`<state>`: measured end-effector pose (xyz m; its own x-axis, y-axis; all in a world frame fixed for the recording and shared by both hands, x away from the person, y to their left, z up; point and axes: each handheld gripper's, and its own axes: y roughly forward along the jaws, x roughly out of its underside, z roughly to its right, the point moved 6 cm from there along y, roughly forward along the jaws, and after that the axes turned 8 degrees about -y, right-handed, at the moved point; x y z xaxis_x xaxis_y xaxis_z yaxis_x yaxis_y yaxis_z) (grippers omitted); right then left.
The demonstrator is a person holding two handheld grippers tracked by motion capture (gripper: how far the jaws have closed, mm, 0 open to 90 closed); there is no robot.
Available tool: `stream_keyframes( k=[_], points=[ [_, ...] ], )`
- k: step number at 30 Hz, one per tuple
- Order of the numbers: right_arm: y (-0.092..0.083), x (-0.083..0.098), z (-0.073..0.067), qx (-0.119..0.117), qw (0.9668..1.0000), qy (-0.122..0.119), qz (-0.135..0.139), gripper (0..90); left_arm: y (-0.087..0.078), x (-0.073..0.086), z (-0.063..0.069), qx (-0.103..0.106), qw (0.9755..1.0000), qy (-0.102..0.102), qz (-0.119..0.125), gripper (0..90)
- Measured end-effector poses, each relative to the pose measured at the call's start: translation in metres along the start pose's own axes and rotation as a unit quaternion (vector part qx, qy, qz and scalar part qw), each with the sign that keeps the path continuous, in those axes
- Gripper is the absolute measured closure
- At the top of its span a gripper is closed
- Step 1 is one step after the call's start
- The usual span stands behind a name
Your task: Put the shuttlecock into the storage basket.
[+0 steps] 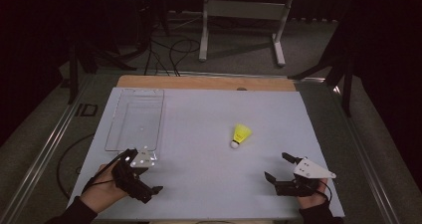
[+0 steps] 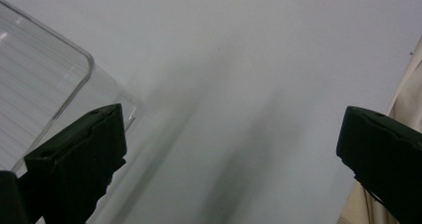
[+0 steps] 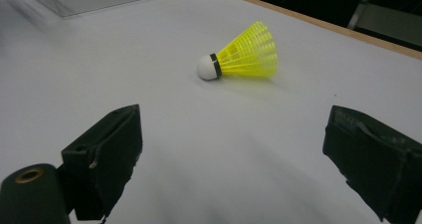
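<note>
While both hands rest near the front edge of a white table [image 1: 199,114], each holds a black gripper with its jaws spread wide and nothing between them. A yellow shuttlecock [image 1: 241,136] with a white cork tip lies on its side near the middle of the table, a little right of centre, its tip toward the person. The right gripper [image 1: 276,168] sits near the shuttlecock, pointing toward it but not touching it. The left gripper [image 1: 143,171] sits at the table's left front, just beside the near corner of a clear plastic tray [image 1: 119,122]. The tray lies flat along the left side, well apart from the shuttlecock.
</note>
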<state>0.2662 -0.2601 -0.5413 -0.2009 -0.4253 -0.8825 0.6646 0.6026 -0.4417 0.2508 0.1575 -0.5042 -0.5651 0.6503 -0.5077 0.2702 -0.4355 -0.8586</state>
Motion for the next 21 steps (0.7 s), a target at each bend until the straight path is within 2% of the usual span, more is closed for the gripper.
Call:
stream_keyframes(
  k=[7, 14, 18, 21],
  points=[
    [0.0, 0.0, -0.001, -0.004, 1.0, 0.001, 0.0, 9.1, 0.008, -0.005, 0.005, 0.002, 0.9993, 0.009, -0.035, 0.1],
    [0.001, 0.0, -0.001, -0.005, 1.0, -0.001, -0.002, 9.1, 0.013, -0.013, 0.01, -0.003, 0.999, -0.001, -0.045, 0.1],
    [0.001, 0.0, -0.001, -0.007, 1.0, 0.0, -0.003, 9.2, 0.017, -0.016, 0.013, -0.007, 0.9981, -0.001, -0.061, 0.1],
    [0.001, 0.0, -0.001, -0.008, 1.0, 0.0, -0.003, 9.2, 0.019, -0.019, 0.016, 0.0, 0.9973, -0.007, -0.074, 0.2]
  ],
)
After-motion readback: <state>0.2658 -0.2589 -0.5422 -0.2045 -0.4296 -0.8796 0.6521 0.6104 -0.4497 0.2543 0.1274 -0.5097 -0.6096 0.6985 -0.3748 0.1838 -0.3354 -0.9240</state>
